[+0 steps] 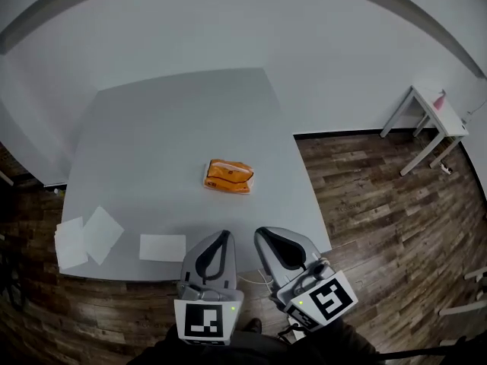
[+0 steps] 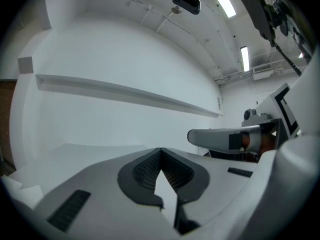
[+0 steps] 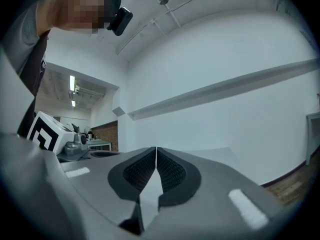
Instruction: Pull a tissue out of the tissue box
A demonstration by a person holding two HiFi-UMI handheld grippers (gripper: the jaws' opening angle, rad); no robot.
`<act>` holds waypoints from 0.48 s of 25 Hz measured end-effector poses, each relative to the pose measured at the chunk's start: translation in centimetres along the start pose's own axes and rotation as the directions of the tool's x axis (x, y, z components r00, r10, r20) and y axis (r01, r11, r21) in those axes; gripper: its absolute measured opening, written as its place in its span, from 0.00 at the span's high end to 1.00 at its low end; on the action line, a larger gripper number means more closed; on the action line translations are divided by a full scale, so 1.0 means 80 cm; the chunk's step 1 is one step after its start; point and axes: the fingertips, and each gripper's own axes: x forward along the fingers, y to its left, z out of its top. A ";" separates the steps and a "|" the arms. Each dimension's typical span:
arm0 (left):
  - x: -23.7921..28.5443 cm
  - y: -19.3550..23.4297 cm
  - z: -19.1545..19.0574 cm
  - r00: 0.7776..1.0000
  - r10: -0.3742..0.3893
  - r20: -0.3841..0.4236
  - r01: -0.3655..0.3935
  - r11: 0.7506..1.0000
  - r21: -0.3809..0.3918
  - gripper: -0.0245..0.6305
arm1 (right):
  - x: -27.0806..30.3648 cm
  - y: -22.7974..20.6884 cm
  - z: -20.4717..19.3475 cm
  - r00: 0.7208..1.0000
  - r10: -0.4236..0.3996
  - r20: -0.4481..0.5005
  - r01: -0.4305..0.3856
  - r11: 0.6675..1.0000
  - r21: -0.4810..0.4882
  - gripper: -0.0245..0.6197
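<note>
The tissue box (image 1: pixel 228 176) is an orange soft pack lying near the middle of the grey table (image 1: pixel 175 128). My left gripper (image 1: pixel 224 236) and right gripper (image 1: pixel 261 234) hover side by side at the table's near edge, well short of the pack, and point towards it. Both are shut with nothing between their jaws. In the left gripper view the left gripper (image 2: pixel 160 152) has its ribbed pads touching at the tip. In the right gripper view the right gripper (image 3: pixel 156 150) is closed the same way. Neither gripper view shows the pack.
Loose white tissues lie at the table's near left: a sheet (image 1: pixel 162 247) beside the left gripper and two more (image 1: pixel 99 234) at the corner. A small white side table (image 1: pixel 434 116) stands far right on the wooden floor (image 1: pixel 373 204). A white wall runs behind the table.
</note>
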 end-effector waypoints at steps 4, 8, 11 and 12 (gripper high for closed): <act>0.026 0.030 -0.002 1.000 -0.027 -0.012 0.027 1.000 -0.013 0.96 | 0.039 -0.014 0.000 1.000 -0.023 -0.011 0.023 1.000 -0.017 0.95; 0.045 0.049 0.002 0.999 -0.040 -0.007 0.040 0.999 -0.018 0.96 | 0.062 -0.034 0.008 0.998 -0.059 -0.014 0.059 0.998 -0.022 0.95; 0.056 0.058 0.005 0.999 -0.043 -0.011 0.043 0.999 -0.026 0.96 | 0.076 -0.046 0.015 0.998 -0.058 -0.014 0.057 0.998 -0.039 0.95; 0.061 0.062 0.004 0.999 -0.041 -0.016 0.040 0.999 -0.029 0.96 | 0.082 -0.051 0.018 0.998 -0.056 -0.013 0.056 0.997 -0.046 0.94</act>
